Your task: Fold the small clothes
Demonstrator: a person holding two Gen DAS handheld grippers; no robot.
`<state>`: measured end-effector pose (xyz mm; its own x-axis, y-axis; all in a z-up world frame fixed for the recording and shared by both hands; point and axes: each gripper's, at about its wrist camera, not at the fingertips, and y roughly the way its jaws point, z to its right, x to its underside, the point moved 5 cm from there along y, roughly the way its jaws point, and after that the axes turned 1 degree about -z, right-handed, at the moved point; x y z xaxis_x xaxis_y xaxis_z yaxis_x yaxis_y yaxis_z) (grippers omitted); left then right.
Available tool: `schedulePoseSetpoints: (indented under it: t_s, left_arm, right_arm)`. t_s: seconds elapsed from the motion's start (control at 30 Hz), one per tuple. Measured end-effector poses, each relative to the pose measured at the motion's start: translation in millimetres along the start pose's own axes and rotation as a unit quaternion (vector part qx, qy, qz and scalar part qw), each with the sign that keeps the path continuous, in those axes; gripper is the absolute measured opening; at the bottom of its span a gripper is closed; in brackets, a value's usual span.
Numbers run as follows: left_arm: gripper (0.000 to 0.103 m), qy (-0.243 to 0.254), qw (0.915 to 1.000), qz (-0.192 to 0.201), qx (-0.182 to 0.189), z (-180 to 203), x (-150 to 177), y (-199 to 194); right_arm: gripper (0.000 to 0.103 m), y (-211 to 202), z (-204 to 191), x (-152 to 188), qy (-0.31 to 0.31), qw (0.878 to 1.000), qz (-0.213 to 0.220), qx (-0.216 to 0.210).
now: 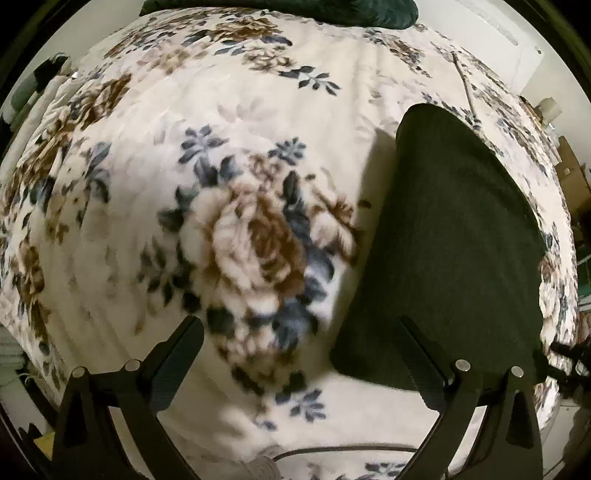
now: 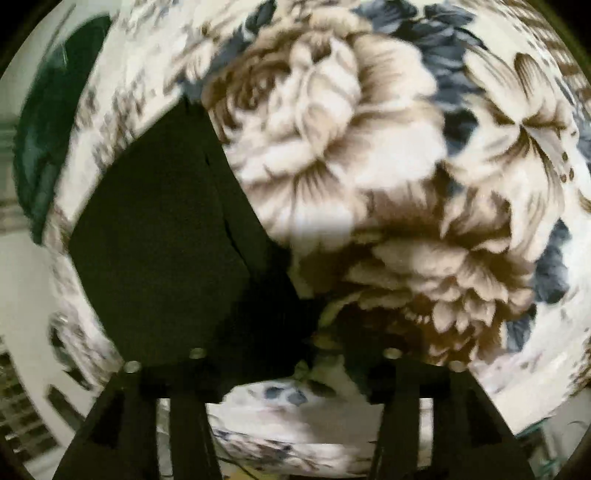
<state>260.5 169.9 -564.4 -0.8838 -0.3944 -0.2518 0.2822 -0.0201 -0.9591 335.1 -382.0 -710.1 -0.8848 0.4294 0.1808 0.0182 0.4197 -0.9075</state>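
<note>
A dark green folded garment (image 1: 447, 243) lies flat on the floral blanket (image 1: 229, 177), to the right in the left wrist view. My left gripper (image 1: 301, 328) is open and empty above the blanket; its right finger (image 1: 421, 354) overlaps the garment's near left edge. In the right wrist view the same dark garment (image 2: 166, 240) lies left of centre, with a fold line down it. My right gripper (image 2: 295, 354) hangs close over the garment's near corner; its fingertips are lost in dark shadow, so its grip is unclear.
The floral blanket (image 2: 388, 166) covers a bed. A second dark green cloth (image 1: 280, 11) lies at the bed's far end; it also shows in the right wrist view (image 2: 48, 140) at the left edge. The bed's edges and room clutter (image 1: 569, 173) lie right.
</note>
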Motion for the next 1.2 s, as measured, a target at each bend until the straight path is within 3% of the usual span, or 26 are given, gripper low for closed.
schedulePoseSetpoints:
  t_s: [0.2,0.27,0.37,0.4,0.43,0.47,0.5,0.53,0.63,0.73,0.87,0.9,0.93,0.97,1.0,1.1,1.2]
  left_arm:
    - [0.103,0.024,0.9985,0.045,0.019,25,-60,6]
    - [0.103,0.037,0.9978,0.041,0.036,41,-93,23]
    - [0.098,0.037,0.997,0.023,0.063,59,-130,51]
    - [0.097,0.037,0.9958,0.018,0.082,67,-143,61]
    - [0.085,0.035,0.9946,0.015,0.096,74,-152,69]
    - [0.067,0.034,0.994,0.012,0.104,79,-158,73]
    - [0.056,0.033,0.9921,0.005,0.121,85,-164,80]
    - [0.038,0.03,0.9907,-0.002,0.132,87,-168,82]
    - [0.037,0.012,0.9901,-0.01,0.139,87,-177,90]
    - [0.039,0.0,0.9885,-0.02,0.15,83,-178,88]
    - [0.044,-0.004,0.984,-0.02,0.177,71,-170,66]
    - [0.048,-0.005,0.9823,-0.021,0.186,68,-167,60]
    - [0.061,-0.008,0.9807,-0.021,0.194,63,-162,53]
    - [0.07,-0.013,0.9774,-0.02,0.21,57,-154,45]
    - [0.071,-0.017,0.9739,-0.02,0.226,53,-148,39]
    - [0.071,-0.032,0.9621,-0.036,0.268,39,-116,34]
    - [0.071,-0.043,0.9575,-0.078,0.274,34,-86,52]
  right_arm:
    - [0.071,10,-38,-69,-0.067,0.996,0.015,-0.06]
    - [0.073,29,-57,-99,-0.081,0.992,0.005,-0.096]
    - [0.075,50,-78,-130,-0.086,0.99,-0.01,-0.113]
    - [0.072,56,-83,-137,-0.087,0.99,-0.01,-0.113]
    - [0.048,55,-86,-140,-0.085,0.99,0.0,-0.115]
    - [0.023,52,-89,-142,-0.086,0.989,0.016,-0.116]
    - [0.009,50,-91,-146,-0.09,0.991,0.027,-0.097]
    - [0.009,43,-93,-150,-0.084,0.991,0.045,-0.095]
    - [0.008,26,-103,-159,-0.072,0.989,0.093,-0.084]
    - [0.008,35,-109,-166,-0.081,0.991,0.09,-0.048]
    - [0.016,44,-108,-167,-0.099,0.993,0.053,-0.033]
    - [0.027,41,-104,-166,-0.098,0.994,0.041,-0.04]
    - [0.046,36,-98,-164,-0.093,0.994,0.026,-0.05]
    - [0.055,31,-90,-161,-0.088,0.994,0.013,-0.062]
    - [0.063,27,-82,-155,-0.082,0.993,-0.003,-0.087]
    - [0.066,31,-59,-130,-0.078,0.987,-0.064,-0.128]
    - [0.066,56,-38,-99,-0.078,0.978,-0.127,-0.144]
